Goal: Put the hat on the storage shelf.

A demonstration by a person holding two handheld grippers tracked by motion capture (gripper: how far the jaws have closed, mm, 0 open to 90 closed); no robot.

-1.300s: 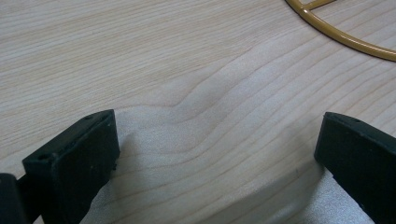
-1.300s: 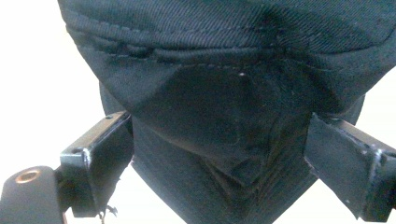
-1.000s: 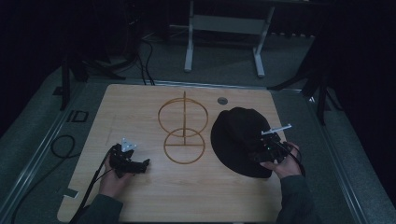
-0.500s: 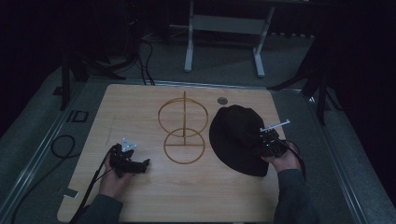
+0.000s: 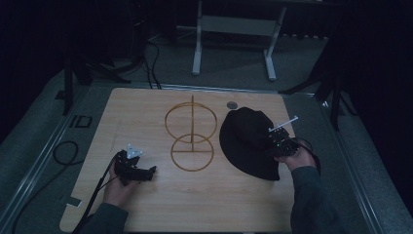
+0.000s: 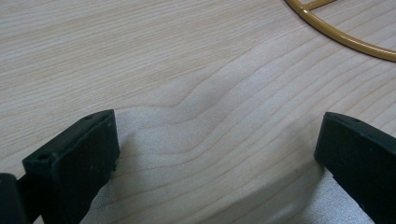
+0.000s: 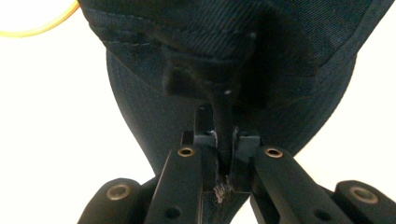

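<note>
Hat [image 7: 196, 42]: dark stitched cloth (floppy brim) | right gripper [image 7: 223, 154] fingers just closed, pinching brim | left gripper [image 6: 215, 154] fingers spread over woodgrain table [image 6: 140, 56]

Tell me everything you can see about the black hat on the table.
The black brimmed fabric hat lies on the right part of the light wooden table, just right of the gold wire stand with two rings. It looks like soft dark woven cloth with stitched seams, a rounded crown and a wide floppy brim. The right tool has just been closing and is shut on a pinched fold of the brim at its right edge, bunching the cloth between the jaws. The rest of the hat seems to rest on the table.
</note>
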